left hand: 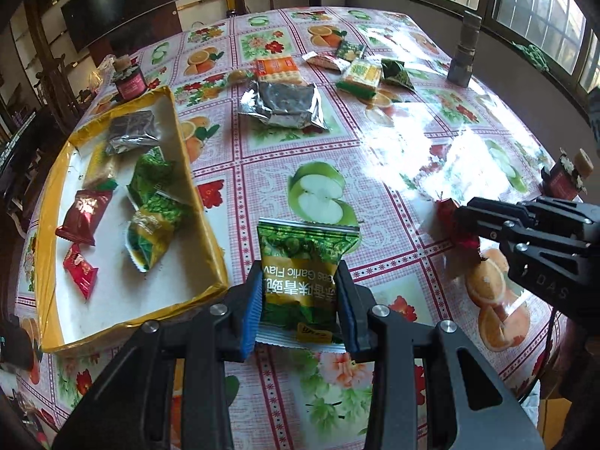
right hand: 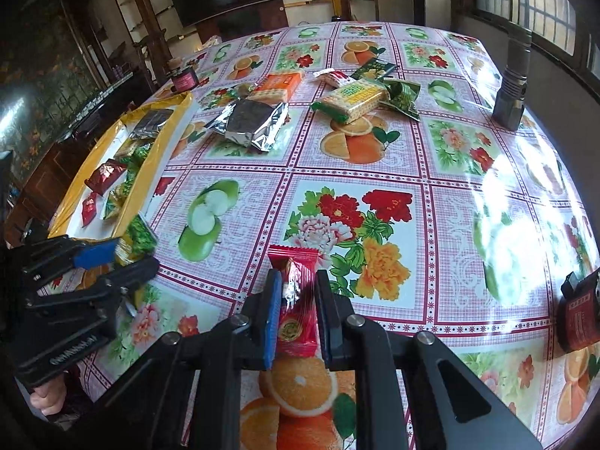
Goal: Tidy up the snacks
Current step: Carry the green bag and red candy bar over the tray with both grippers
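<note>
My left hand-held gripper (left hand: 300,296) is clamped on a green garlic-flavour snack packet (left hand: 303,262), its blue pads (left hand: 250,313) pressing the packet's two sides while the top of the packet sticks out past the fingertips above the bench (left hand: 393,157). My right hand-held gripper (right hand: 298,309) is clamped on a red snack packet (right hand: 296,300), held upright between its pads just over the floral cloth. Each tool shows in the other's view: the right one at the right edge with the red wrapper at its tips, the left one at the lower left with the green packet. Just left of my left hand-held gripper lies the yellow-edged box (left hand: 202,221), open and white inside, holding a silver packet (left hand: 131,131), a green packet (left hand: 152,176), a yellow-green packet (left hand: 150,236) and two red packets (left hand: 84,217). Farther out on the bench rests a large silver foil pack (left hand: 281,107), with an orange cracker pack (left hand: 275,69) behind it and a green-and-yellow cracker pack (left hand: 360,75) to its right among smaller wrappers. A small dark jar (left hand: 129,78) stands beyond the box's far corner, and a metal cylinder (left hand: 465,52) stands near the bench's far right edge.
</note>
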The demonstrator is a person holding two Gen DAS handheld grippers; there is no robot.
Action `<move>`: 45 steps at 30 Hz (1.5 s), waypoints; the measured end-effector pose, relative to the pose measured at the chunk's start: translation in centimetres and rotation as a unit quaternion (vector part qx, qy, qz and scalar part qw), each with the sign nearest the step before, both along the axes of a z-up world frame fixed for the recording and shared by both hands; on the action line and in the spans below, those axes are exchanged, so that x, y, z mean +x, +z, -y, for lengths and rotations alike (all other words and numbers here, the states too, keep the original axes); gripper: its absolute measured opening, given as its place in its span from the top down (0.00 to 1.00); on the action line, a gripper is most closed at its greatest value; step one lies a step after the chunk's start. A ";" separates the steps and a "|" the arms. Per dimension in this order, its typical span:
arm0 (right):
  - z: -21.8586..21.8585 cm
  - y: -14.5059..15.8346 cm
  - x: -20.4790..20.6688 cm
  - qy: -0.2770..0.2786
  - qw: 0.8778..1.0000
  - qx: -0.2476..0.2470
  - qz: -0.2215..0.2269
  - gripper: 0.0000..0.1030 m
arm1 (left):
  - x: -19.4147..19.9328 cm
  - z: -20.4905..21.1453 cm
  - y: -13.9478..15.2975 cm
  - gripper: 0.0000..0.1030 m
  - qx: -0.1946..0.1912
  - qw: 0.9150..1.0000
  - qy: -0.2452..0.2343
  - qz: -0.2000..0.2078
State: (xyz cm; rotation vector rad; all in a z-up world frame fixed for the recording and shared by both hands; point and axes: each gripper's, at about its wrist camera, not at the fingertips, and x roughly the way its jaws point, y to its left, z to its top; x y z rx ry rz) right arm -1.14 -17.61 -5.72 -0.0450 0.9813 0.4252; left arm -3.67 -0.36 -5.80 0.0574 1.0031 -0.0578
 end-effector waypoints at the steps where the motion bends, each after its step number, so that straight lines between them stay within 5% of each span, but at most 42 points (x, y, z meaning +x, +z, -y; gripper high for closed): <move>1: -0.1 -0.3 0.2 0.002 1.000 -0.008 -0.007 0.84 | 0.0 -0.2 0.1 0.63 -0.003 1.000 0.002 0.000; 8: -1.7 -1.5 0.5 0.036 0.996 -0.071 -0.026 0.77 | 0.2 0.2 -0.2 0.63 -0.009 1.000 -0.008 -0.009; 14: -1.9 -1.2 0.3 0.042 0.995 -0.088 -0.014 0.84 | 0.6 0.7 0.0 0.63 -0.012 1.000 -0.012 -0.010; 29: -1.8 4.3 -0.5 0.035 0.996 -0.061 0.055 0.84 | 1.4 1.4 3.2 0.62 -0.026 0.999 -0.013 0.023; 45: -14.1 8.5 0.9 0.160 0.982 0.025 0.099 0.84 | 1.4 -9.3 5.3 0.62 -0.028 0.992 0.112 0.044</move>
